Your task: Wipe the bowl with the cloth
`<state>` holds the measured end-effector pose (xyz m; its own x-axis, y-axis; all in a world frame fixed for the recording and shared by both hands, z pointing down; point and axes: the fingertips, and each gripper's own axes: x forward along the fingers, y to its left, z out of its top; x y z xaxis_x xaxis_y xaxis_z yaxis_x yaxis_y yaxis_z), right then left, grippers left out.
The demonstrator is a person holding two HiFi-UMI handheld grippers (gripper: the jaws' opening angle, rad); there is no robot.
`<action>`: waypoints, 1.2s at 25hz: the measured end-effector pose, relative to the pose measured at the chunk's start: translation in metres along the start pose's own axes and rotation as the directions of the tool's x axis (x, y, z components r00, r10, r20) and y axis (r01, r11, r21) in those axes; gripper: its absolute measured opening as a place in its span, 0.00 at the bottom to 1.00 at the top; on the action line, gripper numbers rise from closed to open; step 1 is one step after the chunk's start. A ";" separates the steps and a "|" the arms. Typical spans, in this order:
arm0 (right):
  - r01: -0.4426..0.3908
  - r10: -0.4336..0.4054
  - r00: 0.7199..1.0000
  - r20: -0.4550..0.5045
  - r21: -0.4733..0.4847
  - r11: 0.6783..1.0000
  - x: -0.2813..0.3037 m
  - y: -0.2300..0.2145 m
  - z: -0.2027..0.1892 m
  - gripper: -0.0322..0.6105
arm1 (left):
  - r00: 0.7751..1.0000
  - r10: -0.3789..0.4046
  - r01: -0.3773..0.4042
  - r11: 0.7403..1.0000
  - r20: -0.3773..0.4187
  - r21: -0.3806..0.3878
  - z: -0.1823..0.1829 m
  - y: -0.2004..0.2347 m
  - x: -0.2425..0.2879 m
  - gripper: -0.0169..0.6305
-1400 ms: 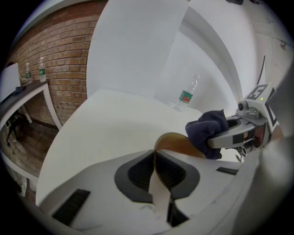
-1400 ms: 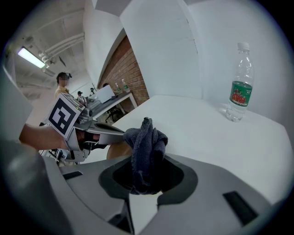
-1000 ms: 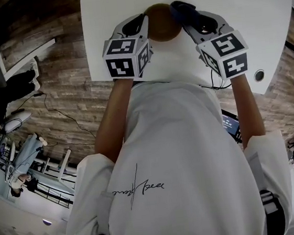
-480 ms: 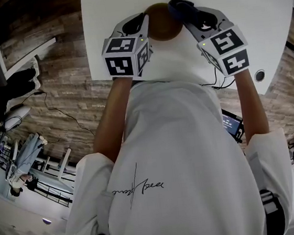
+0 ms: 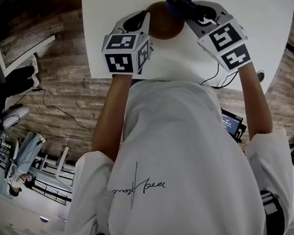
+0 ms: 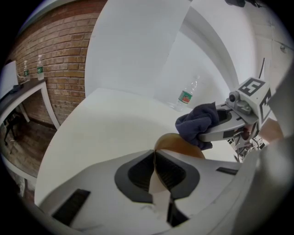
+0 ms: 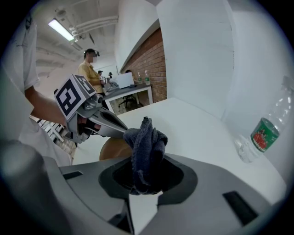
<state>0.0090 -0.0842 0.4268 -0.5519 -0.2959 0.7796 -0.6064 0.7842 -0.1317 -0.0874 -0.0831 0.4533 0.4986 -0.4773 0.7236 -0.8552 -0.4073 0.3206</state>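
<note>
Bottle at table far edge | left tongs pinch bowl rim | right tongs clamp cloth

The right gripper rolled a little about its own axis and edged toward twelve o'clock in the head view. This carried the bunched dark blue cloth slightly further over the rim of the round brown bowl, toward eleven o'clock.
</note>
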 end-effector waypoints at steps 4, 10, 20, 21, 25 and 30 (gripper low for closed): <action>0.006 -0.006 1.000 -0.006 -0.076 0.997 0.004 -0.001 0.007 0.19 | 1.000 -0.005 0.005 1.000 0.001 -0.005 0.001 0.001 0.000 0.05; 0.003 -0.004 1.000 -0.008 -0.178 0.984 0.005 -0.003 0.010 0.19 | 1.000 -0.009 0.009 1.000 -0.001 -0.016 0.003 -0.002 0.002 0.05; -0.029 0.029 1.000 -0.002 -0.233 0.972 0.010 0.003 0.016 0.19 | 1.000 -0.012 0.012 1.000 0.001 -0.017 0.000 0.000 -0.002 0.05; -0.029 0.030 1.000 0.001 -0.237 0.971 0.010 0.003 0.016 0.19 | 1.000 -0.013 0.013 1.000 0.001 -0.016 0.000 0.000 -0.002 0.05; -0.028 0.031 0.999 0.009 -0.251 0.967 0.014 0.006 0.020 0.19 | 1.000 -0.015 0.015 1.000 0.000 -0.015 0.000 0.004 -0.005 0.04; -0.025 0.029 0.999 0.013 -0.262 0.965 0.016 0.003 0.020 0.19 | 1.000 -0.017 0.017 1.000 -0.006 -0.010 0.001 0.003 -0.001 0.04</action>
<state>-0.0130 -0.0972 0.4266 -0.5769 -0.2800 0.7673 -0.4218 0.9066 0.0138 -0.0906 -0.0845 0.4531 0.5120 -0.4658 0.7217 -0.8481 -0.4076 0.3386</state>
